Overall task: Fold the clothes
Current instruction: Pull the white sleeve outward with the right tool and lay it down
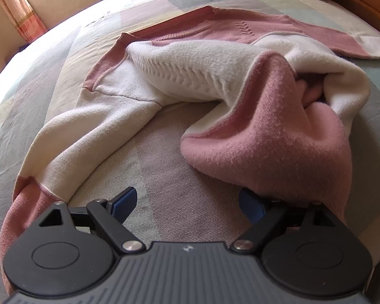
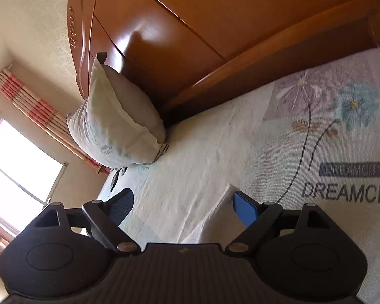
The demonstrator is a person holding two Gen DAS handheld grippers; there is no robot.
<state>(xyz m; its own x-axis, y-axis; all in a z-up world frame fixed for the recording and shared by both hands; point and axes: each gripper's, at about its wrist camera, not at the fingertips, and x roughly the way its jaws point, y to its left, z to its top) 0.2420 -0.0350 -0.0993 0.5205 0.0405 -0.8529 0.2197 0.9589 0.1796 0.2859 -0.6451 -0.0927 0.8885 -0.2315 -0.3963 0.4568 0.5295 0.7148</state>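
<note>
A pink-and-white knitted sweater point(image 1: 215, 81) lies rumpled across the pastel patchwork bedspread point(image 1: 63, 50) of my bed. One white sleeve with a pink cuff trails toward the near left corner. A pink fold is heaped at the near right, and the body stretches toward the far side. My left tongs point(image 1: 190, 204) hang over the near edge of the spread, blue pads point(image 1: 125, 201) standing wide apart with only bare cloth between them; the right-hand pad sits just beside the pink fold, though I cannot tell whether it touches.

From my right tongs point(image 2: 183, 204), tilted view: a window point(image 2: 17, 167) and striped curtain point(image 2: 30, 106) at left, a pillow point(image 2: 114, 129) propped against the wooden headboard point(image 2: 215, 30), then the sheet's printed flowers point(image 2: 329, 101) and "DREAMCITY" lettering point(image 2: 347, 192) at right. These jaws also stand spread, gripping nothing, a pale fold of cloth point(image 2: 215, 217) lying between them.
</note>
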